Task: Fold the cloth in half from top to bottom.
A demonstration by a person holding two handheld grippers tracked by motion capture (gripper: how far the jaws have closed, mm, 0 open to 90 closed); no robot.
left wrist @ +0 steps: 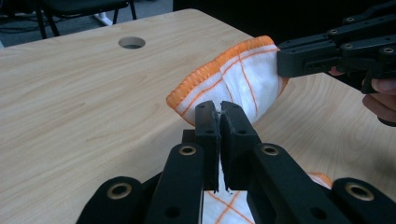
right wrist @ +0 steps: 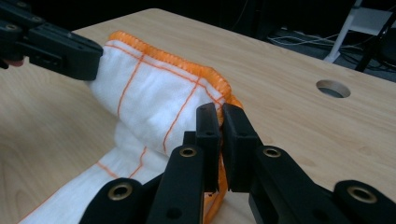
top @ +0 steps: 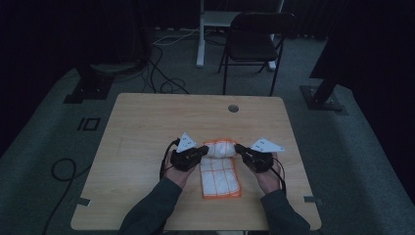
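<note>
1. The left tool [top: 204, 150] is clamping the 9 o'clock corner of an orange-edged white cloth [top: 220, 174].
2. The right tool [top: 240, 149] is pinching the 3 o'clock corner.
3. The cloth's far end is lifting off the wooden surface [top: 142, 127].

Your cloth [top: 221, 169]: white, orange grid lines, orange hem. Your grippers: black. Your table [top: 142, 132]: pale wood grain.

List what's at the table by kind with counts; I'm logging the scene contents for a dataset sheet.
Cloth, white with orange grid and edging: 1
Handheld grippers, left gripper and right gripper, each clamped on the cloth: 2
Table: 1
Chair beyond the table: 1
Total: 5
</note>
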